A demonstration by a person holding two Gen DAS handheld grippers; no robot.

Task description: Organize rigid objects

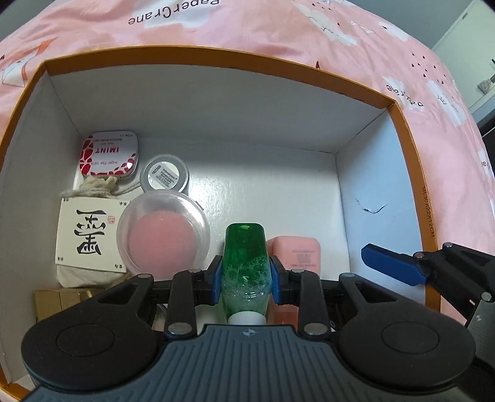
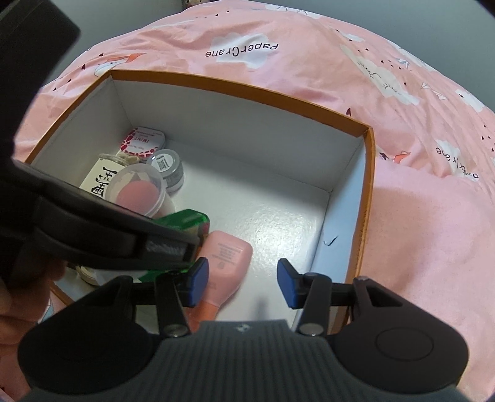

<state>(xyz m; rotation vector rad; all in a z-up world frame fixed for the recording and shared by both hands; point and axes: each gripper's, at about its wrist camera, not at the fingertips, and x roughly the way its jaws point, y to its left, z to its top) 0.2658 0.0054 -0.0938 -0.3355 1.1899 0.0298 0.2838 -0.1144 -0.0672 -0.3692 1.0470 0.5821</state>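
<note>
On a pink bedspread [image 1: 278, 34] sits the white-lined box [image 1: 216, 58]. The left claw [image 1: 246, 280], clamped on the green bottle [image 1: 245, 263], should lower it just left of the pink bottle [image 2: 227, 256] before letting go. The right claw [image 2: 243, 286] hangs apart, empty, above that pink bottle.

Pink printed bedsheet [image 2: 309, 62] beneath, grey wall [image 1: 448, 18] behind.

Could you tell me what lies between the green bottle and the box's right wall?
The pink bottle lies beside the green bottle; beyond it, bare floor runs to the wall, as the left wrist view shows.

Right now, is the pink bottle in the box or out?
In: the pink bottle lies flat on the box floor, beside the green bottle.
</note>
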